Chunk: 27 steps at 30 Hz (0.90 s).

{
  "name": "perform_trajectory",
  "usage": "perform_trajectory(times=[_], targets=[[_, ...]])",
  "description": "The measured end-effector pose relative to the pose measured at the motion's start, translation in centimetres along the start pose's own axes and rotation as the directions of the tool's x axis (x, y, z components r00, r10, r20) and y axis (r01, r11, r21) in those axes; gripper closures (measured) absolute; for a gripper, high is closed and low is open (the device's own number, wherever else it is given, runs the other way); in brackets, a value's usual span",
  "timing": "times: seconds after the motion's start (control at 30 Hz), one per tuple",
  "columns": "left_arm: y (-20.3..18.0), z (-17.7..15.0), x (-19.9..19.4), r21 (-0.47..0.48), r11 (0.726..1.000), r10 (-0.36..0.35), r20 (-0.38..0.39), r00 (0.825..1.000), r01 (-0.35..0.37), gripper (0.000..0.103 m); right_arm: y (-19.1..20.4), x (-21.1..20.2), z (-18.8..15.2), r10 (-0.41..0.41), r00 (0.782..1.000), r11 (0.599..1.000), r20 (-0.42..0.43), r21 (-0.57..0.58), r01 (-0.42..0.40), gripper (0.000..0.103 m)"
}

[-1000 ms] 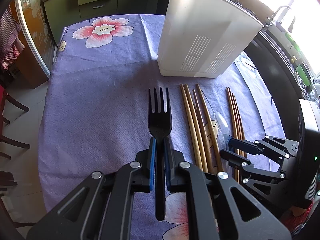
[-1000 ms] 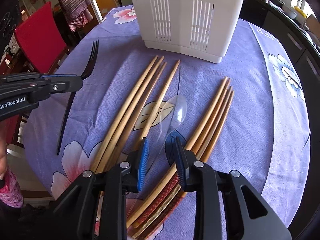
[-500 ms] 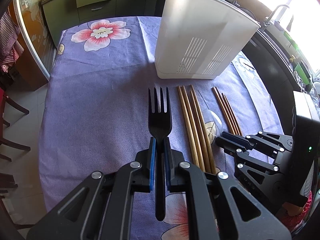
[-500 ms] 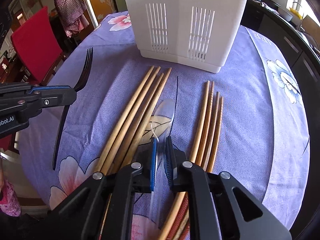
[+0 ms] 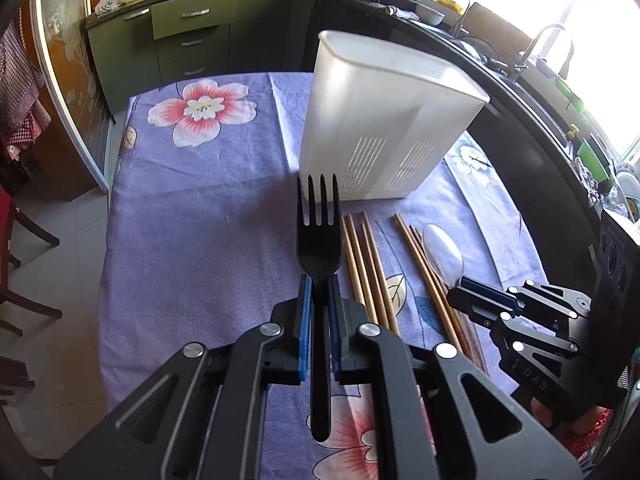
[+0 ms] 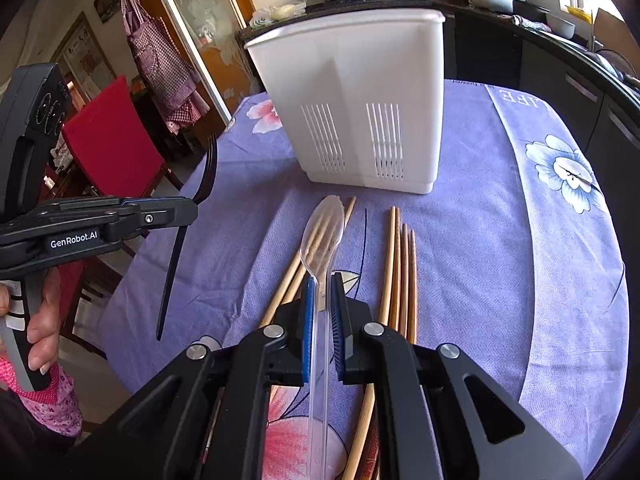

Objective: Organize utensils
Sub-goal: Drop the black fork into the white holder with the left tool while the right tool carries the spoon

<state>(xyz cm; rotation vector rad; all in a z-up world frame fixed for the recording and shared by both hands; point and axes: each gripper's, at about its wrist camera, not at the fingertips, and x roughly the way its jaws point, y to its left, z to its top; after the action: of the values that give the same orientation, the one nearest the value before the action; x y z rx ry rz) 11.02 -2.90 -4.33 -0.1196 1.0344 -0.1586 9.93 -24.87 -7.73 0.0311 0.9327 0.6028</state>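
Left gripper [image 5: 319,280] clamped on the neck of a black fork [image 5: 320,236], pads tight against it, tines forward, fork clear of the cloth. Right gripper [image 6: 321,280] clamped on the handle of a clear plastic spoon [image 6: 323,236], bowl forward, spoon off the table too.

Surface: table under a purple tablecloth [image 5: 200,248] printed with big pink-and-white flowers; one pale blue flower near the right edge in the right wrist view. White plastic holder [image 5: 380,120] stands upright mid-table, open top, slotted vents low on its walls. I can't see inside it.

Just in front of the holder, two bundles of chopsticks flat on the cloth, roughly parallel, ends towards it: lighter wooden set [image 5: 362,264] on the left, darker thinner set [image 6: 400,264] on the right, a strip of cloth between them. Fork and spoon both sit short of the holder, above the chopsticks area.

Room: kitchen. Dark green cabinets [image 5: 188,40] with drawers behind the table, black counter running along the back and right side, stove with a pan, rice cooker, sink tap by a bright window. Red chair [image 6: 108,140] left of the table, checked apron [image 6: 160,52] hanging by a glass-front cabinet. Pale tiled floor. Person's hand [image 6: 40,320] on the left gripper's handle.
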Motion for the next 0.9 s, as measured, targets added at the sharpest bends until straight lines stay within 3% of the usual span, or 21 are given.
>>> perform_trajectory(times=[0.13, 0.23, 0.47, 0.6, 0.73, 0.9], targets=[[-1.2, 2.4, -3.3, 0.022, 0.999, -0.029, 0.100, 0.995, 0.027, 0.095, -0.1, -2.2, 0.7, 0.012, 0.998, 1.000, 0.066, 0.008, -0.012, 0.094], [-2.3, 5.0, -6.0, 0.033, 0.998, -0.052, 0.215, 0.975, 0.046, 0.095, -0.3, -2.9, 1.6, 0.021, 0.995, 1.000, 0.102, 0.015, -0.022, 0.094], [-4.4, 11.5, -8.0, 0.038, 0.998, -0.061, 0.468, 0.882, 0.048, 0.095, -1.1, -4.5, 2.4, 0.032, 0.987, 0.999, 0.158, 0.026, -0.036, 0.094], [-5.1, 14.2, -6.2, 0.027, 0.999, -0.039, 0.542, 0.840, 0.029, 0.095, -1.3, -5.0, 2.7, 0.039, 0.984, 0.999, 0.173, 0.025, -0.044, 0.094], [-5.8, 15.6, -4.4, 0.032, 0.999, 0.011, 0.602, 0.798, -0.037, 0.095, -1.2, -5.2, 2.9, 0.042, 0.982, 0.999, 0.185, 0.017, -0.046, 0.094], [-5.7, 15.4, -0.9, 0.035, 0.997, 0.040, 0.531, 0.846, -0.070, 0.095, -1.5, -5.9, 3.5, 0.041, 0.976, 0.999, 0.213, 0.023, -0.048, 0.094]])
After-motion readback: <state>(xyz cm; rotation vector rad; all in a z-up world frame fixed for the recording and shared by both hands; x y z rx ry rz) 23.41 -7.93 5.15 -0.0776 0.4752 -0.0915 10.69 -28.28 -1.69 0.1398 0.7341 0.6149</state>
